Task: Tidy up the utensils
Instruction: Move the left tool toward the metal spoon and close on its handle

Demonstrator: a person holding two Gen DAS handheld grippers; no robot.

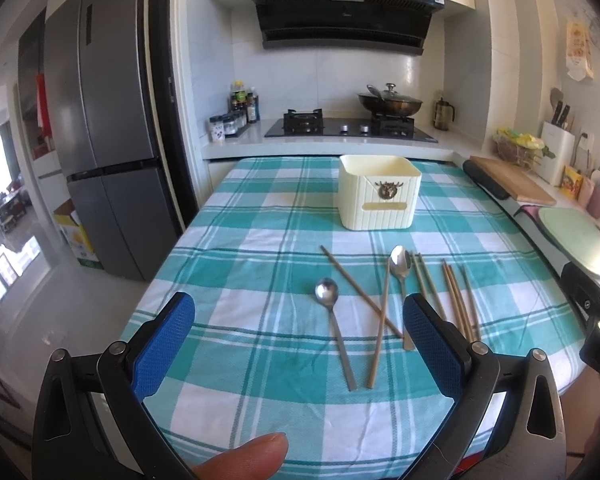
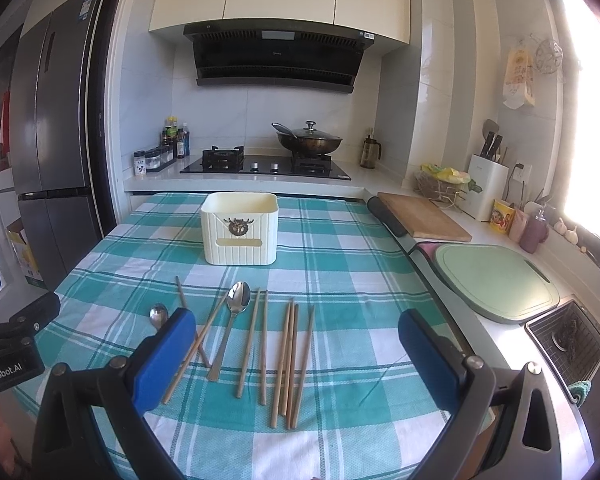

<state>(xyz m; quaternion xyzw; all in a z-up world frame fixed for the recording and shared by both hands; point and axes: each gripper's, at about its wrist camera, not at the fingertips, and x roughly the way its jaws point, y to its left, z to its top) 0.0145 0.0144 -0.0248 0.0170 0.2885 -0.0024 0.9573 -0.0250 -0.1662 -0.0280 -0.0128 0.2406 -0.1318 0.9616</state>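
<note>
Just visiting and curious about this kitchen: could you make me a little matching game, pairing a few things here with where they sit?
Things:
1. cream bin
2. wok
3. green cutting board
4. spoons

Places:
A. on the stove
B. flat on the checked cloth, among the chopsticks
C. on the counter right of the table
D. upright at the table's far end

Pairs: 1-D, 2-A, 3-C, 4-B

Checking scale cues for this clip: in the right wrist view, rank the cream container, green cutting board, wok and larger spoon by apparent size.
1. green cutting board
2. cream container
3. and 4. wok and larger spoon: look alike in extent; the spoon is nearer, so unranked.
</note>
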